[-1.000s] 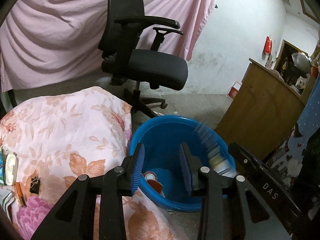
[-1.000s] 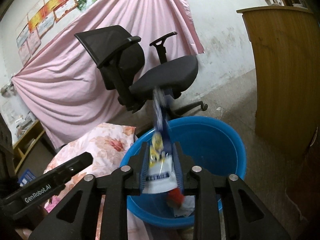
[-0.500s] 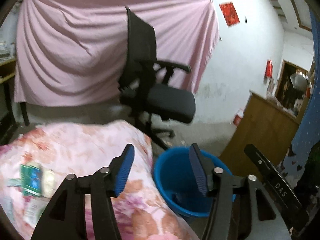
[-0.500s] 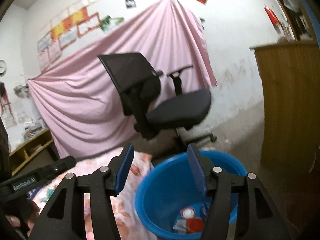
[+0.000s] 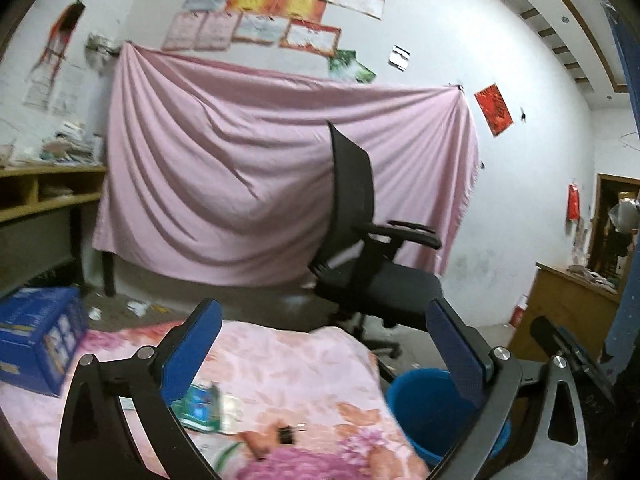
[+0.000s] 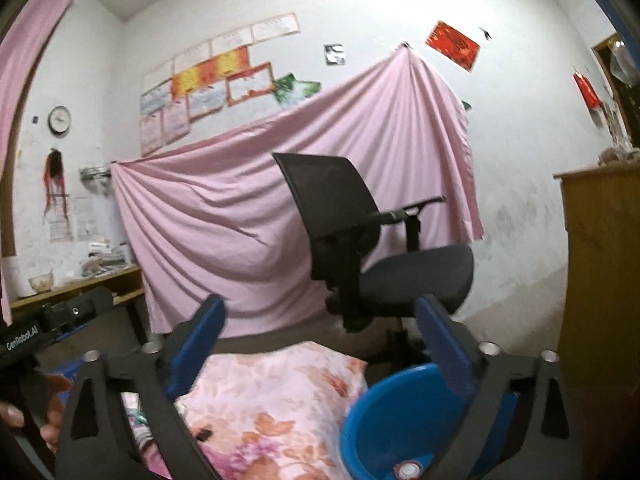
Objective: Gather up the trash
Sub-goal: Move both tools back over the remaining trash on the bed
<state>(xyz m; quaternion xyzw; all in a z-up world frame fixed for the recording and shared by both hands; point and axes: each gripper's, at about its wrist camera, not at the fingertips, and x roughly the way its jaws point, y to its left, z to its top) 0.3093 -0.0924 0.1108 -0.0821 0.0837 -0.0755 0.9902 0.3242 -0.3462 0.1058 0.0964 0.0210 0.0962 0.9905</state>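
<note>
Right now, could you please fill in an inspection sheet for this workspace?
Surface: pink floral cloth covering the work surface.
Job's things: round blue plastic tub beside the cloth, wrappers inside; green-blue packet lying on the cloth.
Clutter: small black clip; blue cardboard box.
Grippers: left gripper and right gripper open, nothing between them, jaws just opened.
Cables: nothing seen.
Surroundings: black office chair, hung pink sheet, wooden cabinet.
</note>
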